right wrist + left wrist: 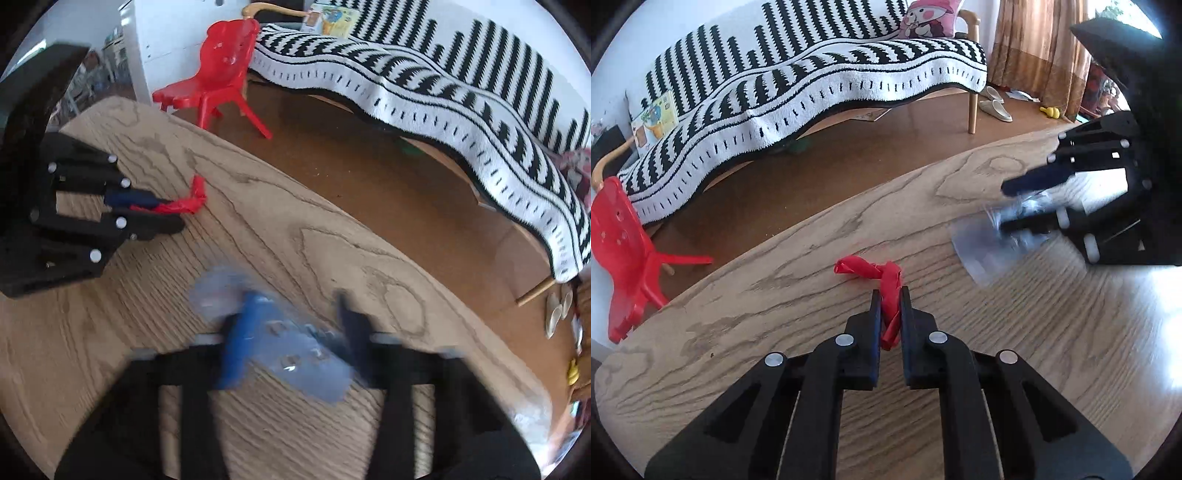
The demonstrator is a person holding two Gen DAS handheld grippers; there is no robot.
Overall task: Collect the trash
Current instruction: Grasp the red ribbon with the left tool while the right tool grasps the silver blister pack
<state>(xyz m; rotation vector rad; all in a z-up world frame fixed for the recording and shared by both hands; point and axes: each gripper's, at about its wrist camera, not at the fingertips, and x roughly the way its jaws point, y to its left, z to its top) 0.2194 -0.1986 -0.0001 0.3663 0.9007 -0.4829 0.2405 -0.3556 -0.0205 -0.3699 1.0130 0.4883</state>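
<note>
My left gripper (889, 291) is shut on a crumpled red plastic scrap (866, 268) just above the wooden table (775, 332); the scrap sticks out past the fingertips. It also shows in the right wrist view (186, 203), held by the left gripper (173, 214). My right gripper (295, 299) has its fingers apart around a clear, bluish plastic wrapper (295, 354), blurred by motion. In the left wrist view the right gripper (1006, 206) holds that clear wrapper (990, 243) low over the table.
A sofa with a black-and-white striped throw (812, 92) stands beyond the table across brown floor. A red plastic child's chair (624, 243) is near the table's far corner. Slippers (995, 105) and a small yellow toy (1051, 110) lie on the floor by the curtain.
</note>
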